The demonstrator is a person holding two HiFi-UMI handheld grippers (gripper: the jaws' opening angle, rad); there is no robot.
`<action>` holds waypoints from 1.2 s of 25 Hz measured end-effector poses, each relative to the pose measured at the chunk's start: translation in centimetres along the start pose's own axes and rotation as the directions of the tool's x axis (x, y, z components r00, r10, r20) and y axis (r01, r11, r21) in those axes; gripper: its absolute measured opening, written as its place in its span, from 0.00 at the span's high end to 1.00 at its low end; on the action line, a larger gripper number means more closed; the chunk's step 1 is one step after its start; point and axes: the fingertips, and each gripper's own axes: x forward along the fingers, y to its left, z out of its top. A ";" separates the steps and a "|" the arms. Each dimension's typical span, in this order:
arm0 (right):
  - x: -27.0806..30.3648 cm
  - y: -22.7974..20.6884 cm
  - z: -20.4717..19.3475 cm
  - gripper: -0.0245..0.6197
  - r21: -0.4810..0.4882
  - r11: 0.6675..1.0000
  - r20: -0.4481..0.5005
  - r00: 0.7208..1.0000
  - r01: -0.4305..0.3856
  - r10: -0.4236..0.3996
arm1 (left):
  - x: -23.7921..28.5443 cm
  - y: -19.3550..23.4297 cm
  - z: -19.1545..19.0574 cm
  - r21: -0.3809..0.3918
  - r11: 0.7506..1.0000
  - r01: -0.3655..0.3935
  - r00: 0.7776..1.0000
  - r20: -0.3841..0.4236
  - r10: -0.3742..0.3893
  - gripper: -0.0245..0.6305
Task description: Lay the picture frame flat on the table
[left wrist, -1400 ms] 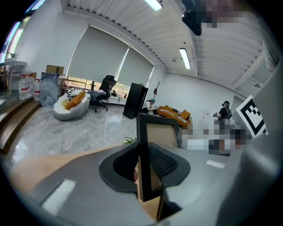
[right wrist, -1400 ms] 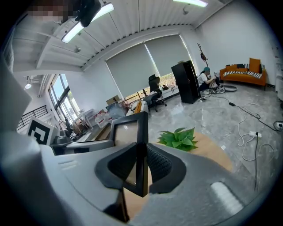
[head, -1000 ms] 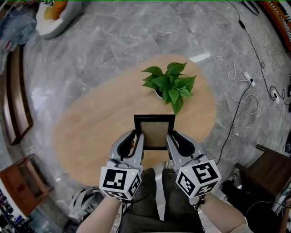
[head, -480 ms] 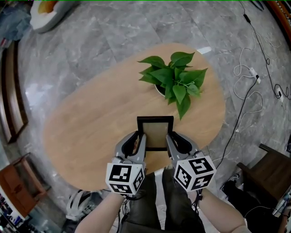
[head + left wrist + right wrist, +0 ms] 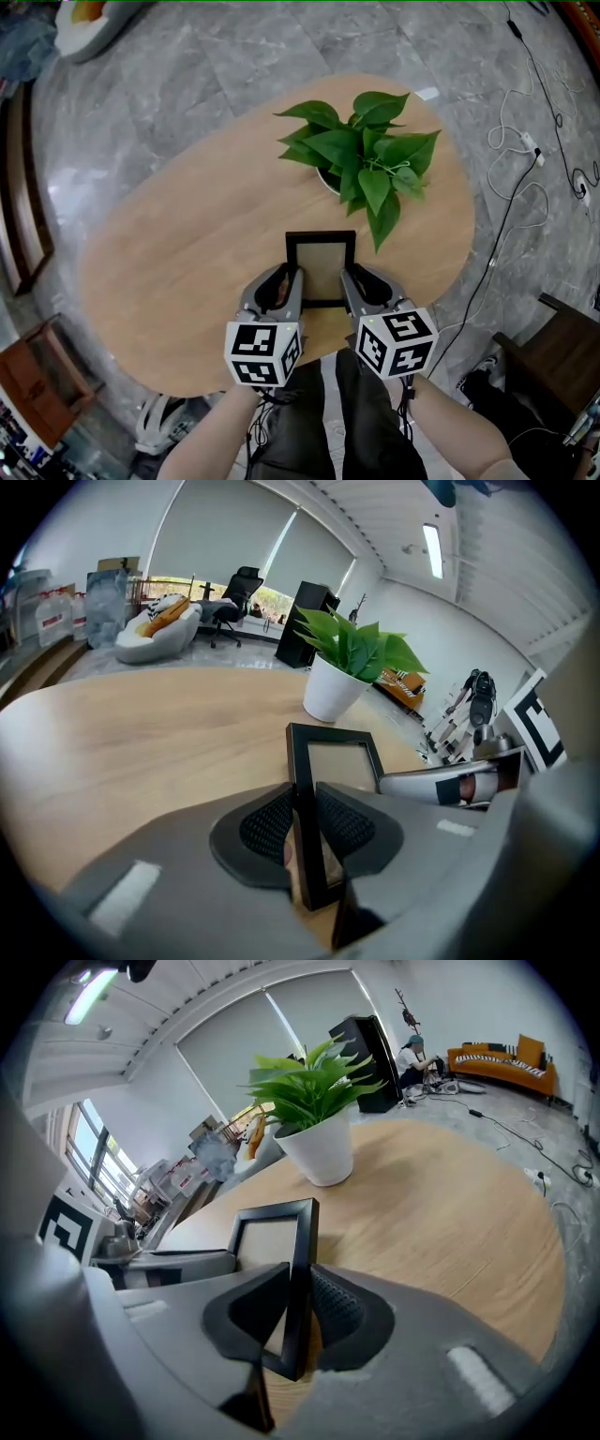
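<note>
A small black picture frame (image 5: 321,267) with a tan inside is held over the near part of the oval wooden table (image 5: 187,272). My left gripper (image 5: 292,287) is shut on its left bar and my right gripper (image 5: 348,285) on its right bar. In the left gripper view the ribbed pads (image 5: 267,825) press both faces of the bar of the frame (image 5: 339,759). In the right gripper view the frame (image 5: 267,1239) stands edge-on between the pads (image 5: 333,1309). The frame leans back; whether its lower edge touches the table I cannot tell.
A leafy green plant (image 5: 361,159) in a white pot (image 5: 333,691) stands just beyond the frame. The table's near edge lies under my grippers. Cables (image 5: 525,178) trail over the grey stone floor at the right; a dark stool (image 5: 553,352) stands lower right.
Both grippers keep their hold on the frame. The view has shifted: the table and plant now sit slightly higher and to the right, while the frame stays between the grippers.
</note>
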 end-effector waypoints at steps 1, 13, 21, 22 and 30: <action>0.3 -0.2 -0.2 0.85 -0.010 1.000 -0.002 1.000 0.003 -0.003 | 0.2 0.0 -0.1 0.005 1.000 -0.004 1.000 -0.001 0.004 0.81; 1.7 -0.5 -2.1 0.81 -0.096 0.995 -0.023 1.000 0.005 -0.007 | 1.0 0.7 -1.9 -0.019 1.000 -0.021 1.000 -0.007 0.021 0.81; 1.1 -1.1 -1.5 0.79 -0.129 0.992 -0.005 1.000 0.011 -0.011 | 0.7 1.4 -2.1 -0.071 0.997 -0.036 0.999 -0.028 0.035 0.72; 0.9 -1.2 -1.3 0.79 -0.132 0.991 -0.005 1.000 0.016 -0.017 | 0.4 1.6 -1.9 -0.056 0.997 -0.046 0.999 -0.027 0.045 0.72; -2.9 0.0 1.9 0.82 -0.182 0.983 0.018 1.000 0.022 -0.020 | -3.7 1.1 0.7 -0.009 0.997 -0.076 0.997 0.009 0.076 0.83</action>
